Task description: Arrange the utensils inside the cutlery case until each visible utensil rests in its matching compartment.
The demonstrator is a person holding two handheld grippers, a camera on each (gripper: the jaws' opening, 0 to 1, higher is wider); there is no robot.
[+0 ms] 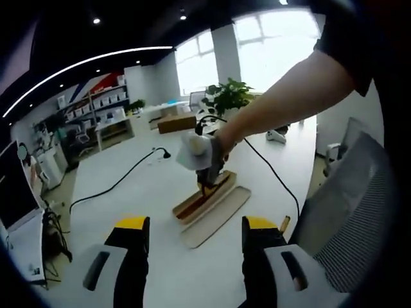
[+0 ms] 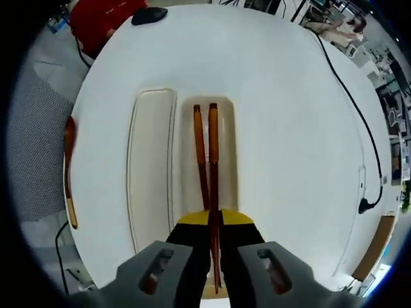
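The right gripper (image 2: 215, 224) is squeezing its jaws on brown wooden chopsticks (image 2: 207, 154) lying in the cream two-slot cutlery case (image 2: 153, 160) on the round white desk (image 2: 295, 128), while the left gripper (image 1: 196, 240) is hanging with jaws wide apart in a bright office.

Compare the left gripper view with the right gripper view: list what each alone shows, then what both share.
Left gripper view alone: the open left gripper, a person's arm, a potted plant and a cardboard box.

Right gripper view alone: two chopsticks in the case's right compartment, one pinched by the right gripper, and a wooden spoon near the table edge.

Both: the white table, the cutlery case and a black cable.
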